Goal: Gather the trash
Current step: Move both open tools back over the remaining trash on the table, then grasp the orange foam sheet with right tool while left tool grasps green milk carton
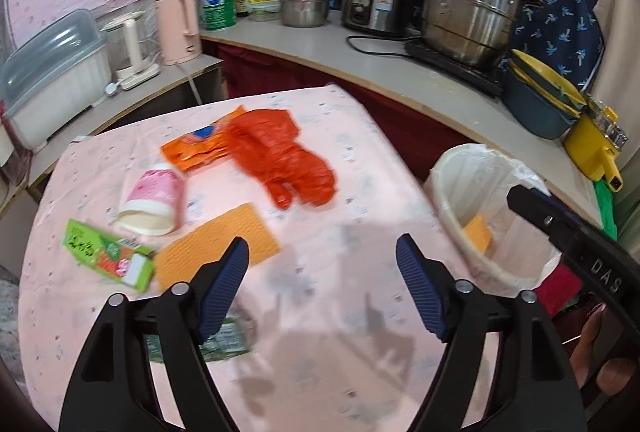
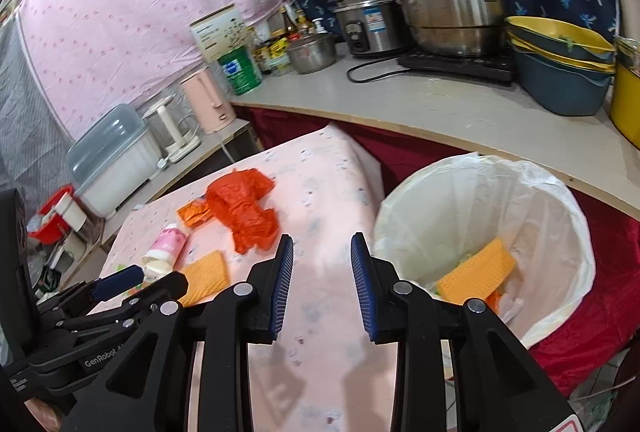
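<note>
Here left gripper [image 1: 322,252] wide, empty; right gripper [image 2: 322,246] narrower, empty; bin [image 2: 576,216] lower right holds sponge [image 2: 476,274].

Black left tool [image 1: 322,256], ribbed blue pads [image 1: 418,292], silver screws, white lettering

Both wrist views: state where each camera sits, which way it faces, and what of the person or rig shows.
Left wrist: behind the open left gripper, tilted down at the pink-clothed table; the right gripper's finger and fingertips of a hand show at right.
Right wrist: behind the empty right gripper, facing the table edge and bin; the left gripper shows at left.
Shared: red bag, bin, orange sponge.
</note>
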`<action>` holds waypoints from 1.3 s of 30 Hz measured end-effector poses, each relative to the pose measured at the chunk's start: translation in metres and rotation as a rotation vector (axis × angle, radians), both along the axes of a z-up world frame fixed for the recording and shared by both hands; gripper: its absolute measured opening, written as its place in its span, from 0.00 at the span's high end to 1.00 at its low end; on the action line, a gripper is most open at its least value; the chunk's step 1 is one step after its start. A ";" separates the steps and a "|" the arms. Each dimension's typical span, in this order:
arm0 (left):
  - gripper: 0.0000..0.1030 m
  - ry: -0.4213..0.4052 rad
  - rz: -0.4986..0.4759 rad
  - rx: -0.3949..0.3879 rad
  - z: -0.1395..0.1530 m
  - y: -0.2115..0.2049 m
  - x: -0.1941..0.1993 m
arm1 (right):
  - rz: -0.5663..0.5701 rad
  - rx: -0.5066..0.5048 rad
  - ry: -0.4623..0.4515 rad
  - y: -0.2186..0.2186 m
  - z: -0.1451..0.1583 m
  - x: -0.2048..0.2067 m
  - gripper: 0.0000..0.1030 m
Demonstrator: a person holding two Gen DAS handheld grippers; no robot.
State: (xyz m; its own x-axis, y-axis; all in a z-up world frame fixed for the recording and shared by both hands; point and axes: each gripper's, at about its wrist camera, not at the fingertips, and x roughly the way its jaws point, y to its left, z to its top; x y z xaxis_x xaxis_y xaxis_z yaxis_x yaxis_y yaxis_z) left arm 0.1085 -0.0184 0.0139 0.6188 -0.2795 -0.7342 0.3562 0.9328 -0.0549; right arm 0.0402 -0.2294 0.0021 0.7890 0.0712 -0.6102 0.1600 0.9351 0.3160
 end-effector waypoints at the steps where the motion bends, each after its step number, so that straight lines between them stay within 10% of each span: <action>1: 0.29 -0.001 0.008 0.007 -0.002 0.009 -0.002 | 0.014 -0.002 0.003 0.008 -0.001 0.001 0.71; 22: 0.15 0.105 0.260 0.038 -0.049 0.155 -0.013 | 0.233 -0.015 0.105 0.130 -0.033 0.045 0.58; 39: 0.09 0.247 0.280 -0.065 -0.093 0.184 0.017 | 0.286 -0.030 0.233 0.167 -0.085 0.119 0.42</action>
State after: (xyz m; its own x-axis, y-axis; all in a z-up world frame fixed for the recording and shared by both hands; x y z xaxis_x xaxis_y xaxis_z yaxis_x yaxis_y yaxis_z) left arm 0.1253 0.1653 -0.0789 0.4845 -0.1749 -0.8571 0.0563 0.9840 -0.1690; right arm 0.1594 -0.0623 -0.0824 0.5795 0.2482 -0.7763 -0.0450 0.9608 0.2735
